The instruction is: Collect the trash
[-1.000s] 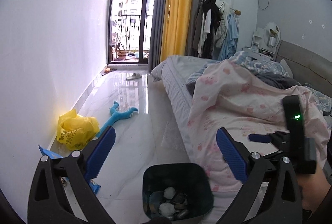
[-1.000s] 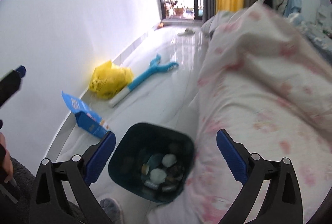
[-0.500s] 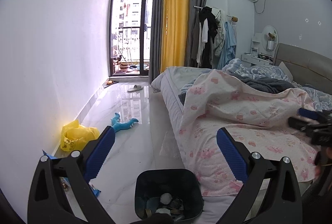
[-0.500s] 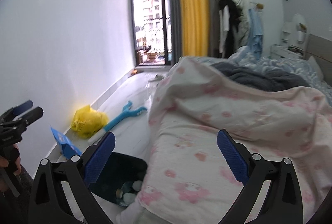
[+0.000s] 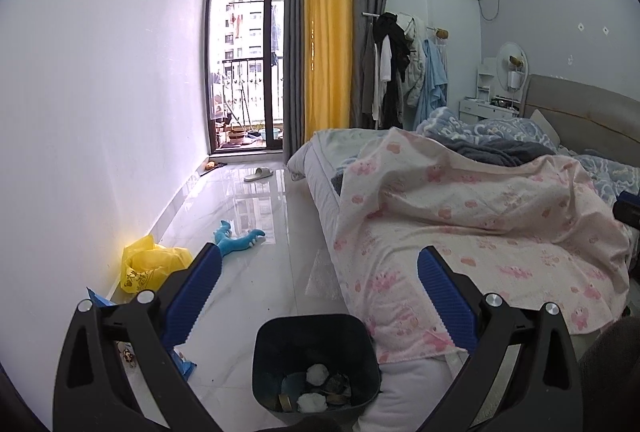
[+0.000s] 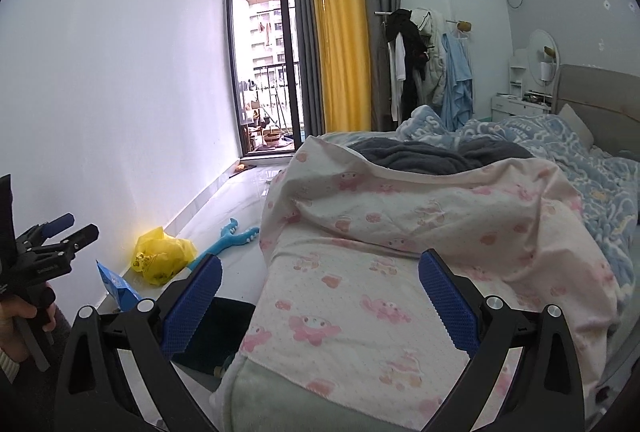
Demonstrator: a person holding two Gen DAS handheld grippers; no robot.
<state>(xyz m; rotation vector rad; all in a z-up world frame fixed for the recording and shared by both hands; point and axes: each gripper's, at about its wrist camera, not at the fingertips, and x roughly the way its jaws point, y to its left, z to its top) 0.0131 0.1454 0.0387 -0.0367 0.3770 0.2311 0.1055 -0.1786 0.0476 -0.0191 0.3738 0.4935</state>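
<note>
A dark bin [image 5: 316, 360] stands on the floor by the bed's corner, with white crumpled paper and other trash inside; in the right wrist view only its edge [image 6: 224, 324] shows behind the bed. My left gripper [image 5: 320, 284] is open and empty, above and behind the bin. My right gripper [image 6: 320, 284] is open and empty over the bed's near end. A yellow plastic bag [image 5: 150, 266] and a blue packet [image 6: 120, 288] lie by the left wall. The left gripper also shows at the left edge of the right wrist view [image 6: 52, 244].
A bed with a pink patterned blanket [image 5: 460, 216] fills the right side. A blue toy [image 5: 238, 236] and a slipper [image 5: 259, 174] lie on the shiny tiled floor [image 5: 260, 272]. A white wall [image 5: 100, 112] runs along the left. A balcony door [image 5: 248, 52] is at the far end.
Both grippers have risen and tilted up from looking down at the bin. The right gripper has moved over the bed. Both stay open and empty.
</note>
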